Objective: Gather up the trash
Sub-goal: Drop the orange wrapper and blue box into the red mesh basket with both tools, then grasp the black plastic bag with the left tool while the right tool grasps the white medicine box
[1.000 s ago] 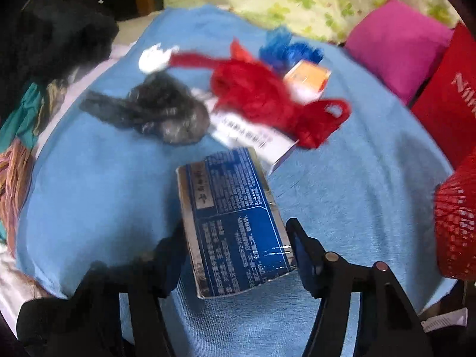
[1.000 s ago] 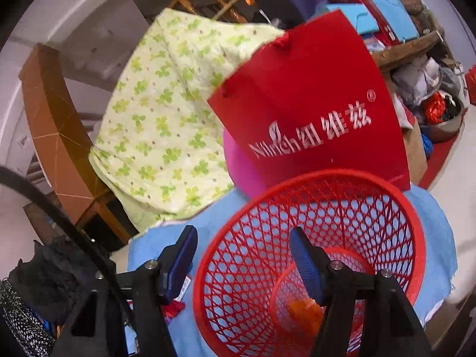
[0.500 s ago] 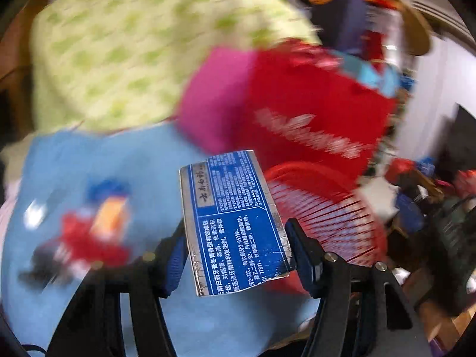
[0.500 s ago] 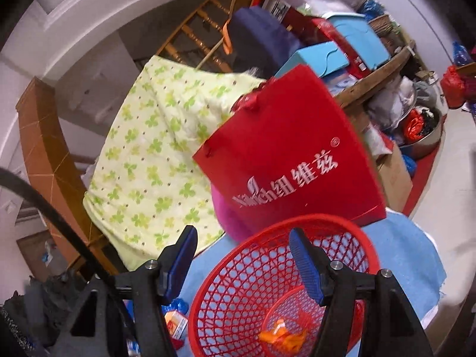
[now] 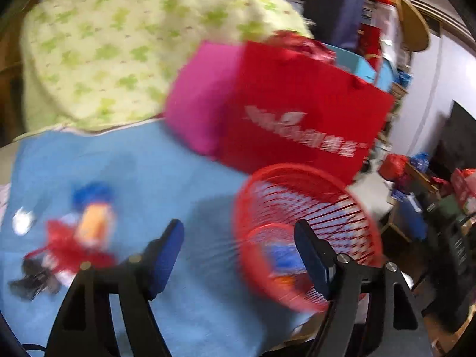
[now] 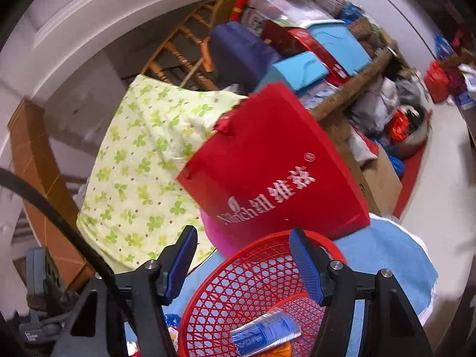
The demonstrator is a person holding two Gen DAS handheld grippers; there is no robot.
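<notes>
Left gripper spread wide, nothing between its fingers; right gripper gapes empty too. Blue wrapper lies inside the red basket (orange scrap beside it).

A: How many baskets?
B: One red basket. Inside it: one blue wrapper, one orange scrap.
A: Behind it?
B: One red bag, one pink cushion.
</notes>
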